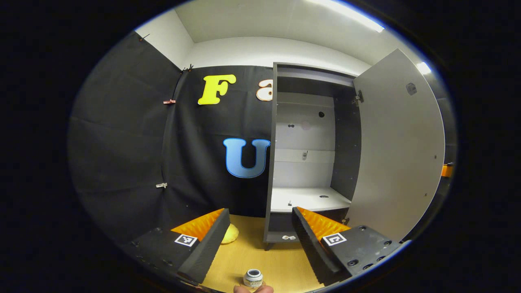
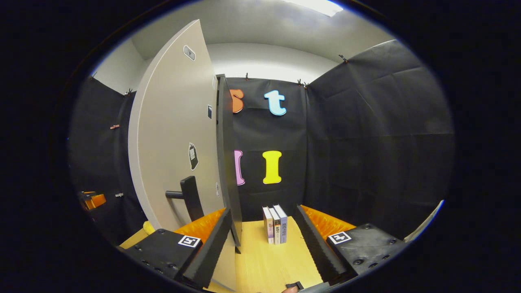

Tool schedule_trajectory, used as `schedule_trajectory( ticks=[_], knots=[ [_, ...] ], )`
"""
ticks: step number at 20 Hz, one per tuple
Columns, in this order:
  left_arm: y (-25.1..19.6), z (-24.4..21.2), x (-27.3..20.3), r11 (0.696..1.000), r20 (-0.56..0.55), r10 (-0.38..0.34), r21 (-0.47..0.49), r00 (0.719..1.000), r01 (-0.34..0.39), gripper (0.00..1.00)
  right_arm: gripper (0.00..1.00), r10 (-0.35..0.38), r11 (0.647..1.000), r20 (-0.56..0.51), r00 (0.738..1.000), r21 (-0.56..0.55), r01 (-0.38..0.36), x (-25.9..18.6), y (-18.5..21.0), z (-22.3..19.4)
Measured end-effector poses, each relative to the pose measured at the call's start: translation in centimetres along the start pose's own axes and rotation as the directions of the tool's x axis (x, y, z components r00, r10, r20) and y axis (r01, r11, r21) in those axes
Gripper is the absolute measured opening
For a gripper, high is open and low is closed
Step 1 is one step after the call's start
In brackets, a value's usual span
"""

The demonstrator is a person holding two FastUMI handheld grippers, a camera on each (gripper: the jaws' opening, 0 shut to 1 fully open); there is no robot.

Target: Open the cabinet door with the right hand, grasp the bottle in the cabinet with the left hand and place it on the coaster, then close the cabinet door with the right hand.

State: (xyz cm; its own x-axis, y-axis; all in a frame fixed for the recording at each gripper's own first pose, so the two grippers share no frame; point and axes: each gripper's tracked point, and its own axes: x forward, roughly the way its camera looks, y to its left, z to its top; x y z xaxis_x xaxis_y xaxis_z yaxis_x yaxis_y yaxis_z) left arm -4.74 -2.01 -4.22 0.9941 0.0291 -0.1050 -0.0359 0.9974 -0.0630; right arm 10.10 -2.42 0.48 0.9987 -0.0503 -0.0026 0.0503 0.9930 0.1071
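Observation:
The grey cabinet [image 1: 272,162] stands with its door [image 1: 397,154] swung wide to the right. Its white shelf [image 1: 309,198] is bare. A small bottle [image 1: 253,278] with a pale cap stands on the wooden table [image 1: 248,252], low between the roots of my left gripper's fingers, and neither finger touches it. What lies under the bottle is cut off. My left gripper [image 1: 258,213] is open and points at the cabinet. My right gripper [image 2: 263,211] is open just right of the door's outer face [image 2: 171,142]. The dark handle [image 2: 189,197] is above its left finger, untouched.
A yellow soft thing [image 1: 230,234] lies on the table left of the cabinet's foot. Three books [image 2: 275,224] stand upright ahead of the right gripper. Black cloth walls close in on all sides. An orange part [image 2: 93,200] of the other gripper shows beyond the door.

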Motion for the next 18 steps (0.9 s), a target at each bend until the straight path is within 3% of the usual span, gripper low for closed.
schedule_trajectory(
  ticks=[10, 18],
  knots=[
    [1.5, -1.8, 0.3, 1.000, -0.018, -0.016, -0.018, 1.000, 0.016, 0.96, 0.95, -0.023, 0.999, -0.011, 1.000, -0.024, 0.023, -0.4, 1.3, -0.6],
    [2.1, -2.5, 1.4, 0.996, -0.024, -0.081, -0.034, 0.996, 0.080, 0.96, 0.95, 0.008, 1.000, -0.026, 1.000, -0.004, -0.008, -1.5, 7.4, -1.4]
  ],
)
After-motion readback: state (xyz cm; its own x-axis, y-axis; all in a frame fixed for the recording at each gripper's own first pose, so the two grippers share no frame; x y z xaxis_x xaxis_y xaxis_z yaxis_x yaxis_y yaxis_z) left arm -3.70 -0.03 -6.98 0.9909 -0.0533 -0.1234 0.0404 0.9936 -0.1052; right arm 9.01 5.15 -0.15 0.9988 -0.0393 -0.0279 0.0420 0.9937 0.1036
